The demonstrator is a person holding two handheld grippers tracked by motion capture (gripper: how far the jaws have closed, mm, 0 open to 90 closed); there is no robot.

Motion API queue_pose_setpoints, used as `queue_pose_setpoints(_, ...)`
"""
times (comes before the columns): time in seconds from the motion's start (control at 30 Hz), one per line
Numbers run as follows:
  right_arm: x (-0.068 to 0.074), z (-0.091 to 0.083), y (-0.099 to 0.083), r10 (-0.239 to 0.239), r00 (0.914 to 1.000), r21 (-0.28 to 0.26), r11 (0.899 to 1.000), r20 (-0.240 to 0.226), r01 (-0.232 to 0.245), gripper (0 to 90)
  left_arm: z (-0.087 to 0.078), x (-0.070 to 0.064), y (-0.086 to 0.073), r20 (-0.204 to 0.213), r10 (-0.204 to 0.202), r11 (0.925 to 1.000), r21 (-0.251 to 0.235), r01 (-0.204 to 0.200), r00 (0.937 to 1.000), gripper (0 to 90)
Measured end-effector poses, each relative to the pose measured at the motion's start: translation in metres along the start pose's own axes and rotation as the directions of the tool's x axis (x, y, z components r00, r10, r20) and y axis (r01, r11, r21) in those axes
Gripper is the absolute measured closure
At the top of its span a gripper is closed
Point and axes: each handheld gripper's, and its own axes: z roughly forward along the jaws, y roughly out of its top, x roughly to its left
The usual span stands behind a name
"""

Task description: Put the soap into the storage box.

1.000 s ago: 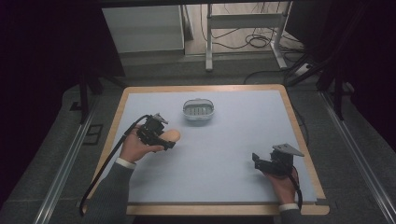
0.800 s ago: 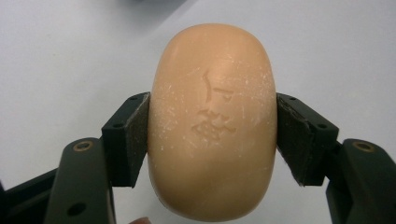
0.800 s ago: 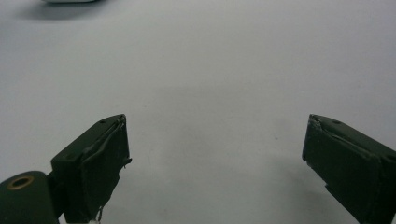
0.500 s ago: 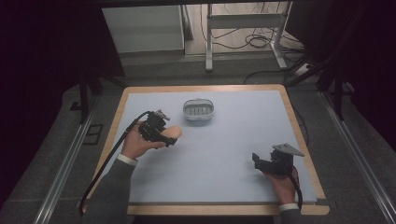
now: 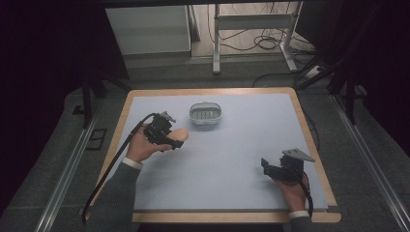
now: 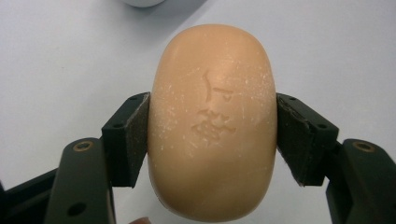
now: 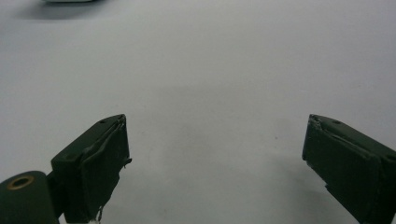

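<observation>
Soap (image 6: 212,122) sits btwn left gripper (image 6: 212,133) jaws, long axis running away from cam, both pads (image 6: 138,133) pressed on its sides, so clamped. In high view it's just left of the dish (image 5: 205,115), not touching. Right gripper (image 7: 215,161) jaws wide apart, nothing btwn them, over bare mat (image 5: 241,159) near right edge.

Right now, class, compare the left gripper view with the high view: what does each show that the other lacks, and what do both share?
Left gripper view alone: the mark stamped in the soap bar and the pads pressing its sides. High view alone: the soap dish beyond the bar, the right gripper with nothing between its jaws, both hands, and the wooden table edge. Both: the soap held by the left gripper above the pale mat.
</observation>
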Motion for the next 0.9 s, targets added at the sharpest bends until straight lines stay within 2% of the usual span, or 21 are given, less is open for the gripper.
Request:
queue_pose_setpoints(0.5,0.0,0.001,0.0,0.007,1.0,0.007,1.0,0.001,-0.007,7.5,0.004,-0.002,0.012,0.01,0.008,0.9999,-0.015,-0.008,0.9999,32.3)
queue_pose_setpoints(0.9,-0.001,0.001,0.0,0.007,1.0,0.006,1.0,0.001,-0.007,7.6,0.007,0.005,0.016,0.004,-0.008,0.9999,-0.014,0.008,1.0,32.2)
